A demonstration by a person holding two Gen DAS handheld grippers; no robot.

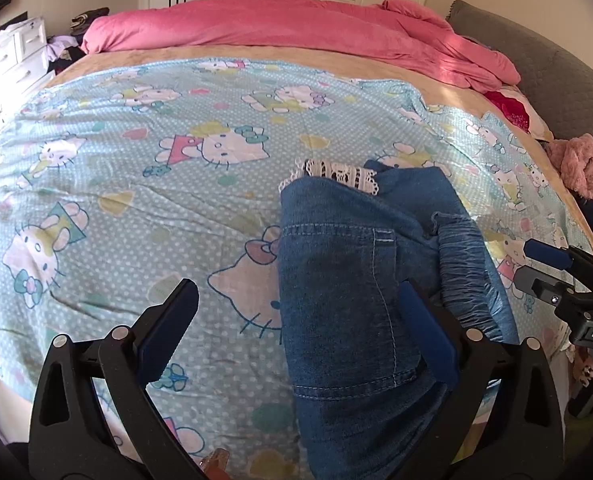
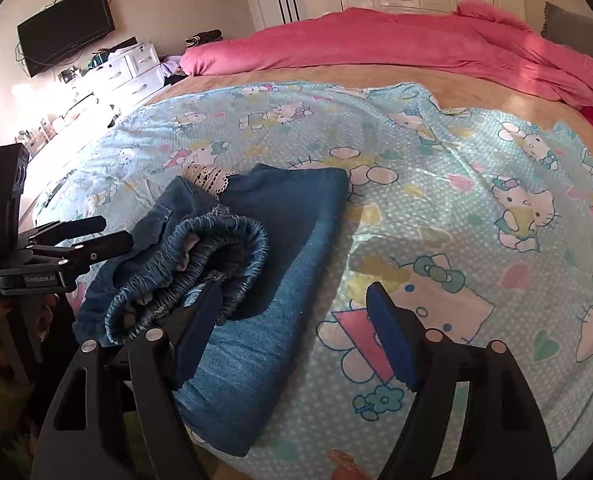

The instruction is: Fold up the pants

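Blue denim pants lie folded into a thick bundle on the Hello Kitty sheet. A white lace hem sticks out at the far end and the elastic waistband lies on top. My left gripper is open and empty, low over the bundle's near left part. My right gripper is open and empty, its left finger over the bundle's right half. The right gripper shows at the right edge of the left wrist view. The left gripper shows at the left of the right wrist view.
A pink duvet is bunched along the far side of the bed. A grey headboard and pink fluffy fabric are at the right. White drawers and a wall TV stand left, wardrobes behind.
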